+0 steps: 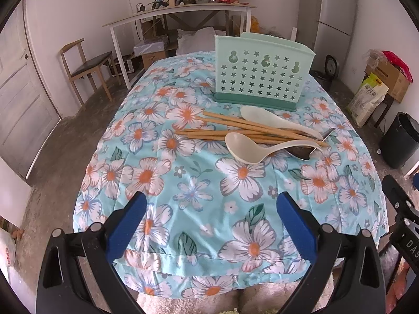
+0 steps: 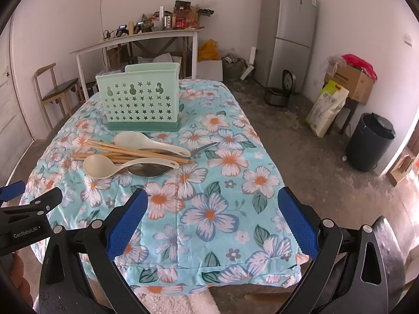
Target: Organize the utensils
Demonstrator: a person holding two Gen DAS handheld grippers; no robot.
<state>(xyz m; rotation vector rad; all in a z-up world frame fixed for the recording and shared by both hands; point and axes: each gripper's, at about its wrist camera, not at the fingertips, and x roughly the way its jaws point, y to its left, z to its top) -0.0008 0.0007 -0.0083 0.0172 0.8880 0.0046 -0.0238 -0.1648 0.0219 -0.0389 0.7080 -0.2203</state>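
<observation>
A mint-green utensil holder (image 1: pixel 263 72) with star cut-outs stands upright at the far end of the floral table; it also shows in the right wrist view (image 2: pixel 141 99). In front of it lies a pile: several wooden chopsticks (image 1: pixel 235 128), two cream plastic spoons (image 1: pixel 248 147) (image 1: pixel 277 119) and a metal spoon (image 1: pixel 301 151) partly under them. The right wrist view shows the chopsticks (image 2: pixel 125 151), cream spoons (image 2: pixel 104 168) (image 2: pixel 146 141) and metal spoon (image 2: pixel 149 170). My left gripper (image 1: pixel 209 225) is open and empty over the near table edge. My right gripper (image 2: pixel 212 222) is open and empty, to the right of the left one.
The table wears a light-blue flowered cloth (image 1: pixel 183 183). A wooden chair (image 1: pixel 86 65) and a white side table (image 1: pixel 183 13) with clutter stand behind. A fridge (image 2: pixel 288 31), boxes, a rice sack (image 2: pixel 327 107) and a black bin (image 2: pixel 371 141) stand to the right.
</observation>
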